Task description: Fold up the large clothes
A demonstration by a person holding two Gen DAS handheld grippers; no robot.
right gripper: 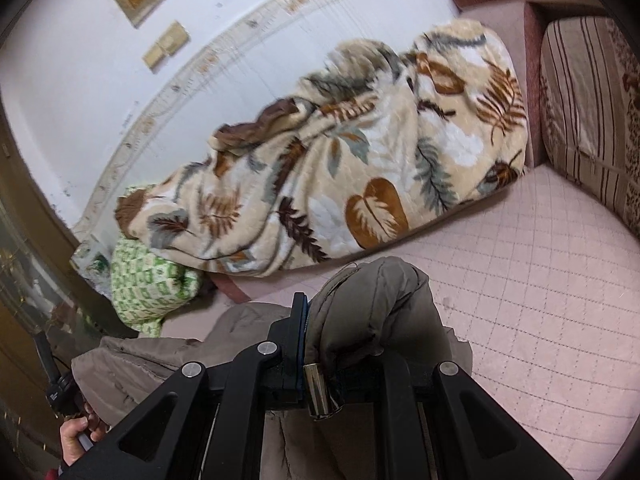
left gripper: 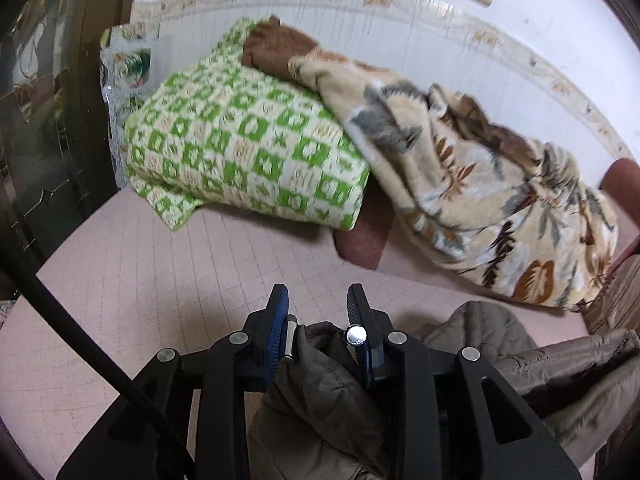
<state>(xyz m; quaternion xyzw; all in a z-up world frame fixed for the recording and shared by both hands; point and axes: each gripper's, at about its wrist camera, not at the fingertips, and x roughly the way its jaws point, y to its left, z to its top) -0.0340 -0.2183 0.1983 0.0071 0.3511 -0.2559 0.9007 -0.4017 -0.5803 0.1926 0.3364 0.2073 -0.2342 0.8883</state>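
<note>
An olive-brown quilted jacket [left gripper: 492, 344] lies on the pink quilted bed cover [left gripper: 132, 280] and stretches between both grippers. My left gripper [left gripper: 318, 298] is shut on a bunched fold of it; the cloth sits low between the blue pads [left gripper: 280, 312], and the tips stand clear above it. In the right wrist view the jacket [right gripper: 372, 304] bulges up and drapes over my right gripper [right gripper: 312, 312], which is shut on it. Only its left finger [right gripper: 298, 316] shows there; the other is hidden under the cloth.
A folded green-and-white checked blanket [left gripper: 248, 152] and a crumpled leaf-print fleece blanket [right gripper: 340, 168] lie along the wall. A striped cushion [right gripper: 580, 100] stands at the right end of the bed cover [right gripper: 540, 280]. A person's hand [right gripper: 74, 436] shows at lower left. A black cable [left gripper: 80, 340] crosses the left view.
</note>
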